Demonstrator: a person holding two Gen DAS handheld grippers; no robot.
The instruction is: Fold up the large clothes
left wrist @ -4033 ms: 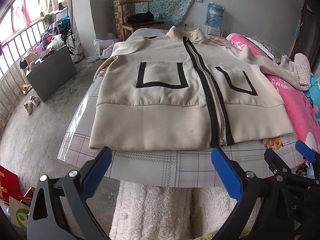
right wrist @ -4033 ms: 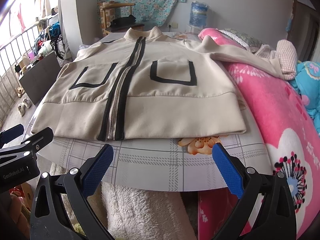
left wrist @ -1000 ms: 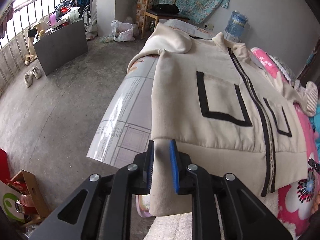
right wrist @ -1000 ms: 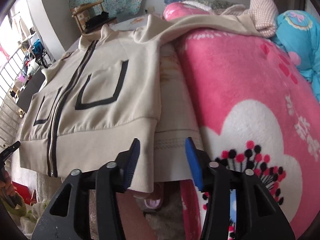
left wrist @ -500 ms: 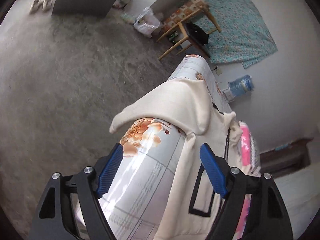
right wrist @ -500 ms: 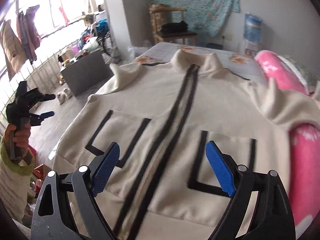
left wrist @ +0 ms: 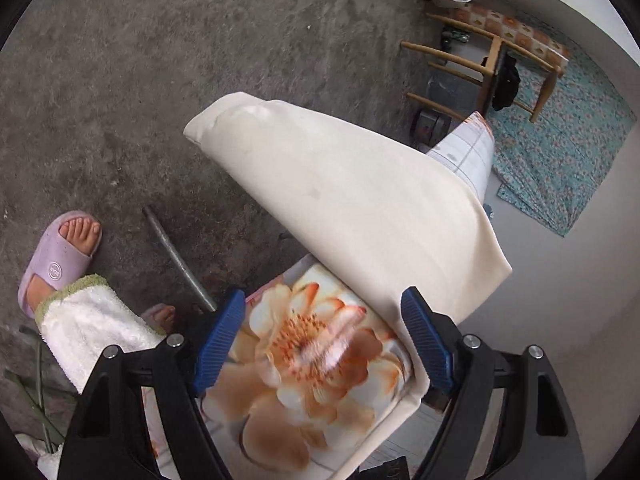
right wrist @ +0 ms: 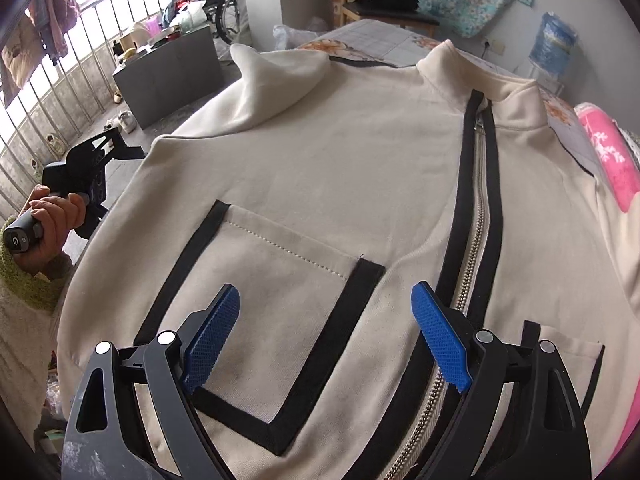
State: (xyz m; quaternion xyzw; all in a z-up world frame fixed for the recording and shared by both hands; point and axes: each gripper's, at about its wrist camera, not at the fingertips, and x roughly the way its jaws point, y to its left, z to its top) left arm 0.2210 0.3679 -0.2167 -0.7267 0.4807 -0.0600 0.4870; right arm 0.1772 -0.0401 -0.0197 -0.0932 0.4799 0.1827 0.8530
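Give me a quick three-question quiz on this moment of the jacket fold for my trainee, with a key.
1. True or false: the right gripper is clamped on the jacket.
2. The left gripper faces which part? A) the collar B) the sleeve hanging off the table edge C) the zipper
3. Fill in: the zipper is edged with ____ trim.

Key: 1. False; its jaws stand wide open above the pocket. 2. B. 3. Black.

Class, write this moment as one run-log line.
phase: sleeve fold pending | left gripper: open by hanging sleeve | right gripper: open over jacket pocket | held: nothing
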